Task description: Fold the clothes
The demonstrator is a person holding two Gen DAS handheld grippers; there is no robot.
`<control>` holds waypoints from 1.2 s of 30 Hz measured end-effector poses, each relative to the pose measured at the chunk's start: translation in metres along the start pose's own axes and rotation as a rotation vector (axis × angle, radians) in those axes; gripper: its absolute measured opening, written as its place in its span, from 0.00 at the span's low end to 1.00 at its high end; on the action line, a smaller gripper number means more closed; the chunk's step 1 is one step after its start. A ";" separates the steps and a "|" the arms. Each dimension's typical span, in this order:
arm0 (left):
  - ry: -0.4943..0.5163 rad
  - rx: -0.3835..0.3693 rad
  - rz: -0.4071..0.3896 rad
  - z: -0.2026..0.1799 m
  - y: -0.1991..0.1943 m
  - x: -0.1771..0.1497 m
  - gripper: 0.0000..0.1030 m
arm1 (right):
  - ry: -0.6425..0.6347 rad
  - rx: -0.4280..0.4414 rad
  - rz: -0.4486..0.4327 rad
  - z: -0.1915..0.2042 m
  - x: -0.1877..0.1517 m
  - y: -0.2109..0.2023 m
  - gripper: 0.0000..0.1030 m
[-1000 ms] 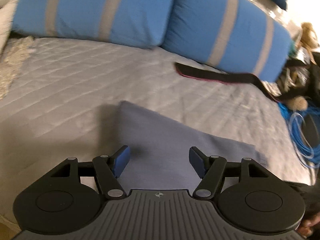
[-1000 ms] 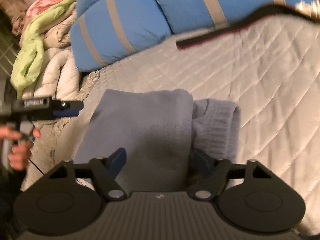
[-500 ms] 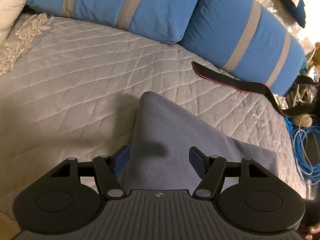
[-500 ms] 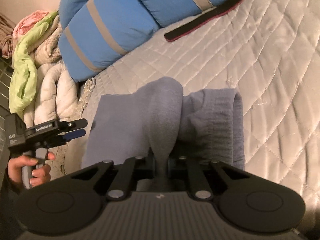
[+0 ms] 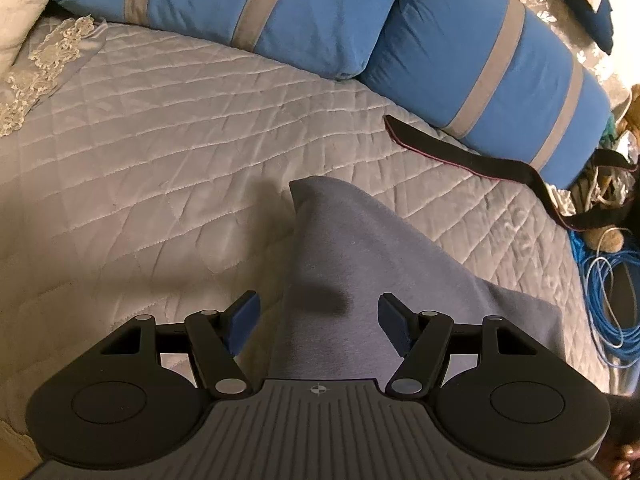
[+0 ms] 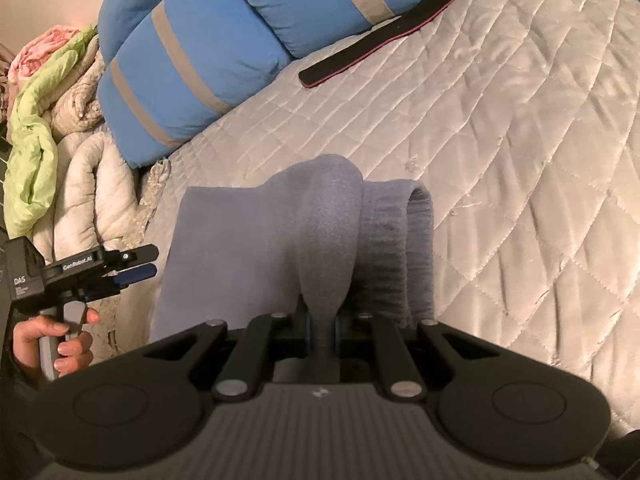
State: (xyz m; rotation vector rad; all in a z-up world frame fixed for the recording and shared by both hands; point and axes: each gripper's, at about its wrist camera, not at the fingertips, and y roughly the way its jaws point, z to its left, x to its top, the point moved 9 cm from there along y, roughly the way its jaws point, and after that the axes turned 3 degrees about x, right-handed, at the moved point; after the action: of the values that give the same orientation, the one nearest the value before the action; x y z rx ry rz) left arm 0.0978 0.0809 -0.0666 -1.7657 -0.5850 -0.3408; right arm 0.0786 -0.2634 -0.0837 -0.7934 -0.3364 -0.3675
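A grey-blue folded garment [image 6: 248,240] lies on the quilted bed. My right gripper [image 6: 322,330] is shut on a raised fold of it, and the cloth rises in a hump from the pinch, with a ribbed cuff [image 6: 400,240] hanging to the right. In the left wrist view the same garment [image 5: 352,264] peaks toward the pillows. My left gripper [image 5: 318,318] is open above it, one finger on each side of the cloth, touching nothing. The left gripper [image 6: 136,266] also shows from the side at the right wrist view's left edge, held by a hand [image 6: 60,340].
Blue pillows with grey stripes [image 5: 480,52] line the head of the grey quilted bed [image 5: 140,160]. A black strap with a red edge [image 5: 452,156] lies near them. Blue cables [image 5: 608,292] coil beside the bed. Piled bedding and a green cloth [image 6: 36,128] sit at the left.
My right gripper has shut on the garment's fold and lifted it into a hump. The left gripper stayed open while its view shifted over the bed toward the pillows.
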 end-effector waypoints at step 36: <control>0.078 0.004 -0.118 0.007 0.061 0.043 0.62 | 0.113 -0.057 -0.200 -0.032 0.049 0.011 0.29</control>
State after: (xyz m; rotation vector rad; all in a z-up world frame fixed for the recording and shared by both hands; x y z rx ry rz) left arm 0.1665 0.0849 -0.0963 -1.7099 -0.6352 -0.4878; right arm 0.1317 -0.2897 -0.0907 -0.7932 -0.3011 -0.6099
